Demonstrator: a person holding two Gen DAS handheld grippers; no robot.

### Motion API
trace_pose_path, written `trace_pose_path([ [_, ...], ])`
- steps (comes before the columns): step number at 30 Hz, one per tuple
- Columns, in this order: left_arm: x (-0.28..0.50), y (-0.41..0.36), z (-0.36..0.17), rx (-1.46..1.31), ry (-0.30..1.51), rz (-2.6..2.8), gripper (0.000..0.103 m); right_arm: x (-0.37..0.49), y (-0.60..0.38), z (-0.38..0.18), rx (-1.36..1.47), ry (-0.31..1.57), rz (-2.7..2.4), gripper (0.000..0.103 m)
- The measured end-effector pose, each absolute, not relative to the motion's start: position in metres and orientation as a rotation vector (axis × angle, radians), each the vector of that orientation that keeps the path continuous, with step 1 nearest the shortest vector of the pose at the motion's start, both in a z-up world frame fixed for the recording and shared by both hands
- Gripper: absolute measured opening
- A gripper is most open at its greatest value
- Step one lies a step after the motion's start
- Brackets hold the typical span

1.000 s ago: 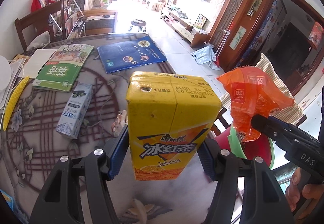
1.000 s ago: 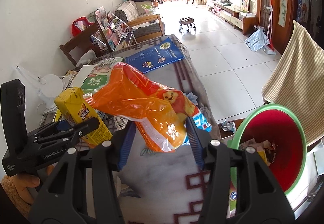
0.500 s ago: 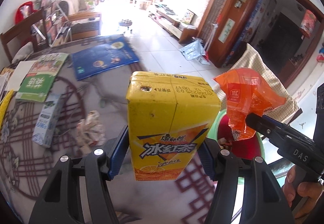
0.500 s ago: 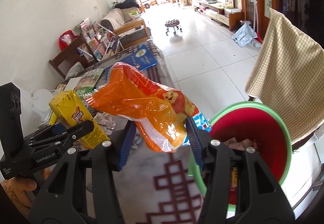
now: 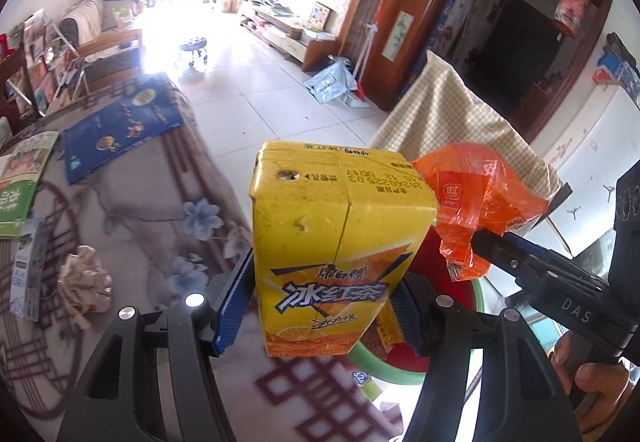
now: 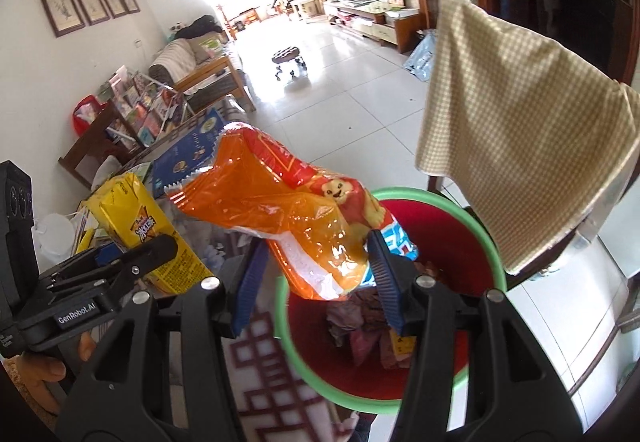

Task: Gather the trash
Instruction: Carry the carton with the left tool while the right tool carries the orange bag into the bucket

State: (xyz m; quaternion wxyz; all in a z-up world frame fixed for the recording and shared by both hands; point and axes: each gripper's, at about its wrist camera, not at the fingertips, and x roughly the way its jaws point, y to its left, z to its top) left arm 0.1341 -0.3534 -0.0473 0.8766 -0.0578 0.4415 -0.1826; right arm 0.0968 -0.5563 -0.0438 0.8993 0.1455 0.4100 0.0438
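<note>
we have carried both loads sideways off the worktop (image 5: 132, 202) toward the red bin (image 6: 476, 242) with its green rim. a second ago the orange snack bag (image 6: 304, 218) hung over the patterned cloth with the bin off to the right; now it hangs over the bin's open mouth. the yellow tea carton (image 5: 336, 250) has left the middle of the worktop and now sits at its edge, with the bin rim showing just behind it.
</note>
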Motion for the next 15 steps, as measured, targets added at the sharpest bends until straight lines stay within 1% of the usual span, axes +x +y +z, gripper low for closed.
trace_pose_path([
  [8,0.144,-0.413,-0.071,-0.090,0.988,-0.496,0.060,0.080,-0.598,-0.057,0.357,0.877,-0.005,0.051],
  [15,0.146,-0.442,-0.084,-0.061,1.020,-0.541,0.060,0.074,-0.614,-0.069,0.393,0.907,-0.036,0.051],
])
